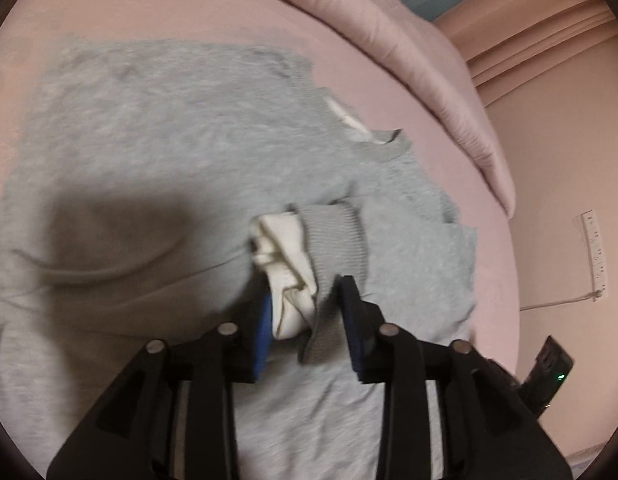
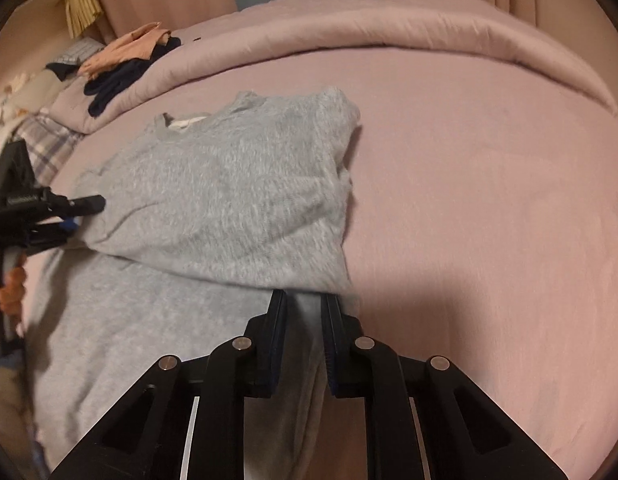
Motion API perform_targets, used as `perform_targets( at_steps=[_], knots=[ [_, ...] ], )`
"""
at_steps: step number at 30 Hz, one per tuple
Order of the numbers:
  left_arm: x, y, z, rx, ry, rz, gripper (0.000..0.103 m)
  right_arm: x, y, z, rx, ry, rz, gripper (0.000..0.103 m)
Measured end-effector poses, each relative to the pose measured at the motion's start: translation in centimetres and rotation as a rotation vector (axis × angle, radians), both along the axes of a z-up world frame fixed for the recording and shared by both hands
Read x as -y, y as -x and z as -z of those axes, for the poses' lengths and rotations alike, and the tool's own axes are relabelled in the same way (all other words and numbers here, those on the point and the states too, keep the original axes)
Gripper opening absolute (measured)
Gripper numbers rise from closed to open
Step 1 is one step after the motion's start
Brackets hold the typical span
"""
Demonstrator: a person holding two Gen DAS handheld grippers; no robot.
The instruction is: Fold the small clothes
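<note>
A grey sweater [image 1: 149,140] lies spread on a pink bed, its collar [image 1: 373,140] showing a white label. In the left wrist view, the ribbed cuff [image 1: 333,232] of a sleeve, turned to show its white lining, rests on the sweater's body between the parted jaws of my left gripper [image 1: 305,312], and the pads stand loose around it. In the right wrist view, my right gripper [image 2: 305,308] is shut on a fold of the sweater [image 2: 229,184], with one side doubled over the body. The left gripper [image 2: 85,202] shows at the sweater's left edge.
The pink sheet [image 2: 489,200] stretches to the right of the sweater. A rolled pink duvet [image 2: 389,28] runs along the far side. A pile of peach and dark clothes [image 2: 125,56] sits at the back left. A person's hand [image 2: 11,284] holds the left tool.
</note>
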State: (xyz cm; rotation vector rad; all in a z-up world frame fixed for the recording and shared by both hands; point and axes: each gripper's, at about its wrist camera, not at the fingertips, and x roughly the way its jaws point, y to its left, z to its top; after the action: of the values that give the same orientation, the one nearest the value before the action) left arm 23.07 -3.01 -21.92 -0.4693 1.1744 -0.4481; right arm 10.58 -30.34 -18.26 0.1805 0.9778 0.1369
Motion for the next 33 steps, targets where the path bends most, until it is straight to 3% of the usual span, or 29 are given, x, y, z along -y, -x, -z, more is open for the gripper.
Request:
perform_targets(
  at_steps=[1,2,4,8,12,16,20,22,23,25,27,28,29,31,33],
  knots=[
    [-0.7,0.2,-0.1,-0.005,-0.003,0.003,0.034,0.8,1.0,-0.5,-0.006,-0.008,-0.004,0.018],
    [-1.2,0.6,-0.2,0.001,-0.011,0.003,0.033,1.4,1.7,-1.2,-0.016,-0.002,-0.006,0.031],
    [-2.4,1.3,-0.8,0.03,-0.058,-0.009,0.029,2.1,3.0,-2.7,0.004,0.011,-0.012,0.042],
    [-3.6,1.3,-2.5,0.075,-0.022,-0.041,0.029,2.6,2.5,-6.4,0.122,0.056,-0.052,0.042],
    [-0.9,0.8,-4.6,0.125,0.044,0.025,0.029,2.6,-2.4,-7.8,0.151,0.073,-0.105,0.042],
    [3.1,0.1,-4.3,0.111,0.081,0.124,0.029,5.3,-9.6,-6.7,0.07,-0.032,-0.046,0.042],
    [5.6,-0.5,-2.9,0.094,0.072,0.175,0.029,7.1,-14.6,-4.7,-0.039,-0.161,0.003,0.042],
    [6.3,-0.7,-2.0,0.085,0.038,0.198,0.028,6.9,-16.1,-3.5,-0.104,-0.171,-0.013,0.043],
    [6.4,-0.7,-1.4,0.074,0.011,0.204,0.026,6.6,-16.9,-2.6,-0.147,-0.163,-0.027,0.043],
    [6.2,-0.8,-1.1,0.072,-0.024,0.205,0.008,6.2,-17.2,-1.6,-0.21,-0.16,-0.046,0.043],
    [5.7,-0.6,-1.2,0.084,-0.064,0.2,0.002,6.0,-17.1,-1.0,-0.235,-0.172,-0.057,0.043],
    [5.5,-0.5,-1.3,0.09,-0.075,0.2,0.002,5.9,-16.9,-1.2,-0.23,-0.168,-0.065,0.034],
    [5.5,-0.3,-1.3,0.094,-0.092,0.198,0.002,5.6,-16.8,-1.4,-0.224,-0.147,-0.071,0.012],
    [5.6,0.2,-1.3,0.106,-0.131,0.211,0.002,5.4,-17.2,-1.7,-0.228,-0.085,-0.049,0.009],
    [5.7,0.3,-1.0,0.102,-0.149,0.211,0.002,4.9,-17.4,-2.1,-0.228,0.052,0.006,0.008]
  ],
)
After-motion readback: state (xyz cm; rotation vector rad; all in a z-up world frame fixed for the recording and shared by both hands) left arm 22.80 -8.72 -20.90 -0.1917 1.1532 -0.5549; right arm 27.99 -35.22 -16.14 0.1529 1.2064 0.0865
